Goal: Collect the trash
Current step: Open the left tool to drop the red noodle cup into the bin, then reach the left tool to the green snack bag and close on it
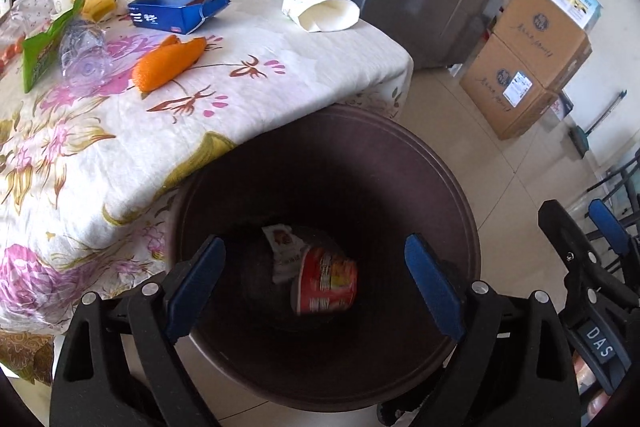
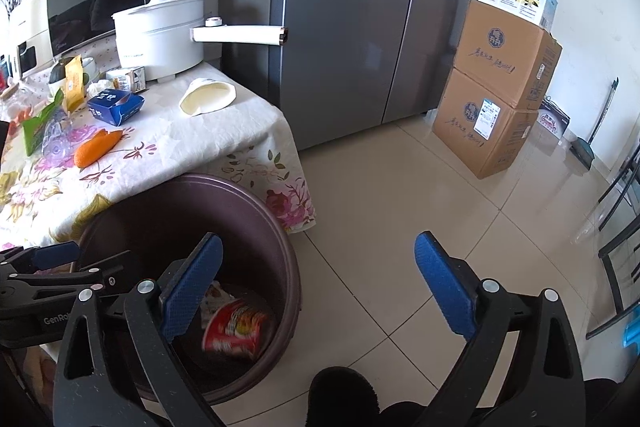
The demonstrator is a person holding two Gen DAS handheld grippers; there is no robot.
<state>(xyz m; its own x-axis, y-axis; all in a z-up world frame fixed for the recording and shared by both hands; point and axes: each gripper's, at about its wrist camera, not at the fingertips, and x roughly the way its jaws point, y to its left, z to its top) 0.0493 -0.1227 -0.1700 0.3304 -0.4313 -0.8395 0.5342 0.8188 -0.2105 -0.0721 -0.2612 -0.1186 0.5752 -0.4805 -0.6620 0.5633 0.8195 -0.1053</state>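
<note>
Tiled floor (image 2: 400, 227) shows mostly from right wrist.

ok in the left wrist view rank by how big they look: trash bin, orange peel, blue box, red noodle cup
1. trash bin, largest by far
2. blue box
3. orange peel and red noodle cup: look alike, and the cup sits nearer the camera, so unranked

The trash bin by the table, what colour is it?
Dark brown trash bin, clearest in the left wrist view.

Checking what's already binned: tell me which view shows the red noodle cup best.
The left wrist view: it looks straight down into the bin, the red noodle cup unobstructed between open fingers. In the right wrist view the cup is blurrier, partly behind a finger.
</note>
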